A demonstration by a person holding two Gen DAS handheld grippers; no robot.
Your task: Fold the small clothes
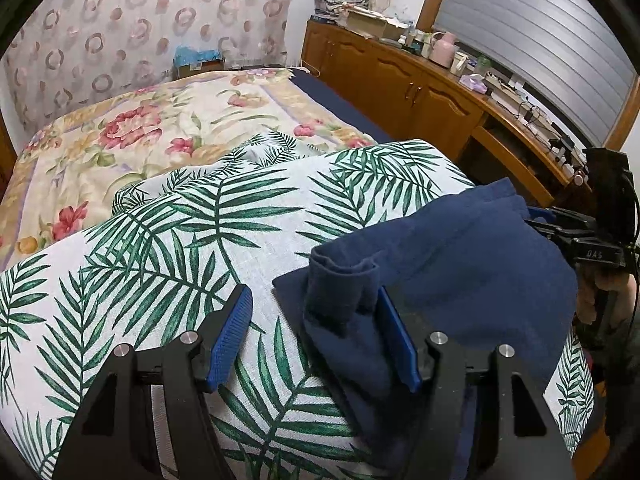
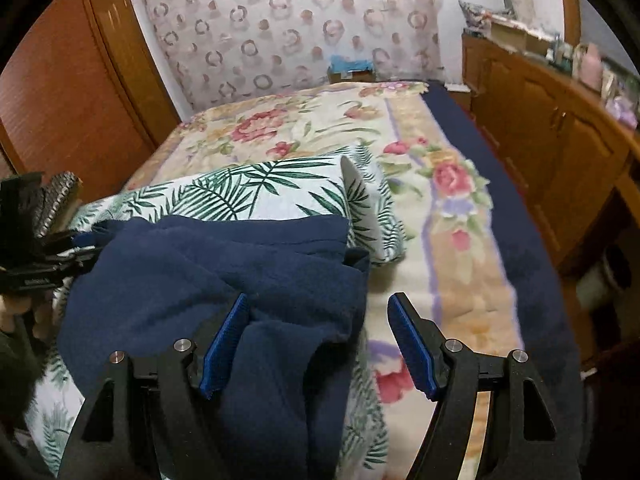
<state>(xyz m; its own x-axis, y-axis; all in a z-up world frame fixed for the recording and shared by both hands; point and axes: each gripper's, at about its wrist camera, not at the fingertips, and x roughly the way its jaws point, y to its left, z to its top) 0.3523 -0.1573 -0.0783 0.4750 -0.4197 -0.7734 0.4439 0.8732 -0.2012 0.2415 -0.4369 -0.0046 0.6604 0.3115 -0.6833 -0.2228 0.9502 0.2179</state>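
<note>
One navy garment (image 1: 460, 264) lies between two grippers, both sets of fingers wide apart.

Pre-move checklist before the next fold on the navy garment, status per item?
1. Left gripper open: ok, fingers spread.
2. Right gripper open: ok, fingers spread.
3. Navy garment on the palm-print cloth: ok.
4. Garment flat: not ok, a bunched roll of fabric stands up beside the left gripper's right finger.
5. Fabric between the right gripper's fingers: ok, a hump of garment sits against its left finger.
6. Garment edges aligned: cannot tell, the near part is hidden by the fingers.
</note>
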